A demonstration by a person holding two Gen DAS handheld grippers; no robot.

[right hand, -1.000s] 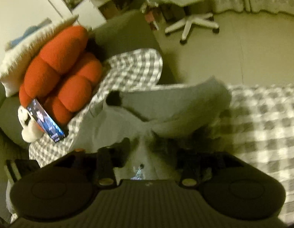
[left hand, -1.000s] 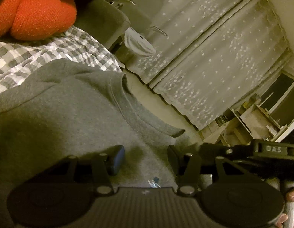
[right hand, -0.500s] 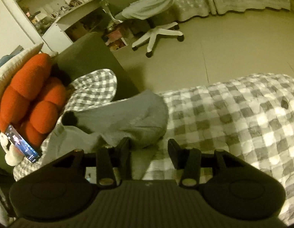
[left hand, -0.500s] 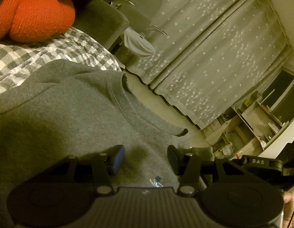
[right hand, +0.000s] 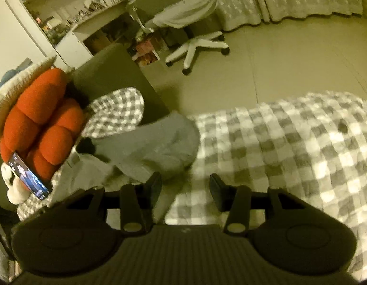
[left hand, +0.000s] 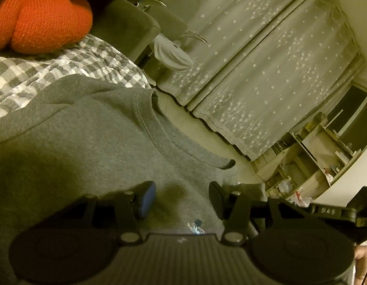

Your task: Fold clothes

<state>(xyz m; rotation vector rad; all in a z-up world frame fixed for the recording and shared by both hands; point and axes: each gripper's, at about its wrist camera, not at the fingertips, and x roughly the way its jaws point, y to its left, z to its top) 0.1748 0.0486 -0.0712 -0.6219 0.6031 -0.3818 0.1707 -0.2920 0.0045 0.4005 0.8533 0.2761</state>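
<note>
1. The grey sweatshirt [left hand: 93, 142] lies on the checked blanket [right hand: 290, 147], its sleeve [right hand: 150, 147] now folded inward.
2. The right gripper [right hand: 184, 185], spread and empty, has let go and pulled away.
3. The left gripper [left hand: 182, 194] hovers spread over the cloth, pinching nothing; next fold likely.

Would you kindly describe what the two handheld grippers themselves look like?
Both are matte black plastic. The left gripper and right gripper each have two round discs flanking a ribbed centre panel, silver pivot screws and two short linked fingers. One left pad looks blue.
</note>
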